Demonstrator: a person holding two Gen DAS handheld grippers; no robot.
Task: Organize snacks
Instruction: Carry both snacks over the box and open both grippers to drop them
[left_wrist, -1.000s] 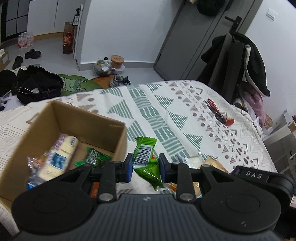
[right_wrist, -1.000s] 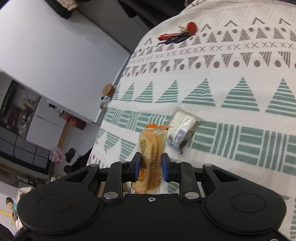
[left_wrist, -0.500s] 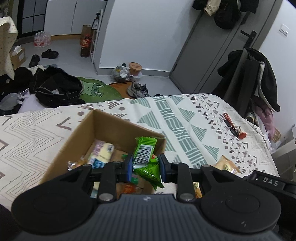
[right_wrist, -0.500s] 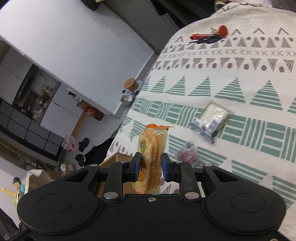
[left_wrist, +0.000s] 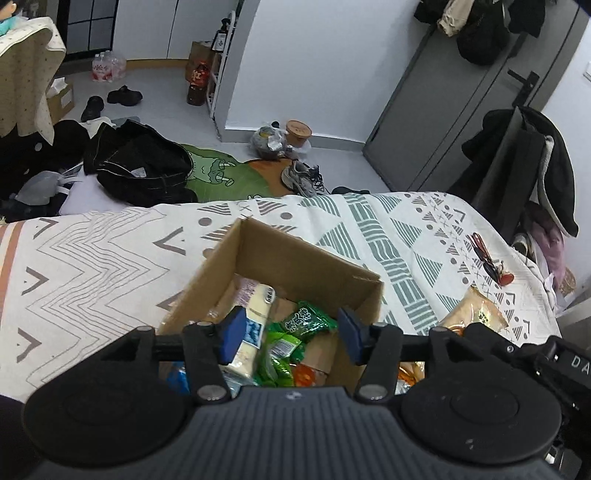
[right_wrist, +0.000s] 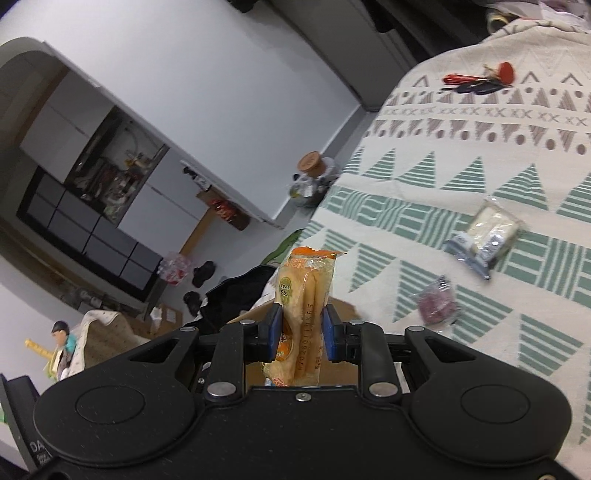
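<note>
patterned bedspread (left_wrist: 110, 258) covers the bed, with grey floor beyond it. on the floor, from the left: black shoes (left_wrist: 123, 96), a black bag (left_wrist: 140, 166), a green mat (left_wrist: 221, 177), a grey sneaker (left_wrist: 301, 177).

a cardboard box (left_wrist: 295, 254) sits open on the bedspread. inside lie a pale cheese-like pack (left_wrist: 255, 314), green packets (left_wrist: 299, 332) and an orange wrapper (left_wrist: 308, 374). left gripper (left_wrist: 291, 338) hangs over the box, jaws spread wide with nothing between them; the green packets lie in the box below the gap. farther right, a tan snack bag (left_wrist: 476, 314) rests on the bedspread, keys (left_wrist: 487, 258) beyond it near the bed's edge.

right wrist view: right gripper (right_wrist: 301, 328) pinches a yellow-orange snack pack (right_wrist: 304, 291), held upright, blue pads (right_wrist: 275, 328) pressing both sides. a box edge (right_wrist: 255, 315) shows just behind it. to the right on the bedspread (right_wrist: 443, 155) lie a small reddish packet (right_wrist: 436, 302), then a clear pack (right_wrist: 487, 232) of something pale, well apart from the gripper. keys (right_wrist: 476, 83) with a red tag lie far back.
</note>
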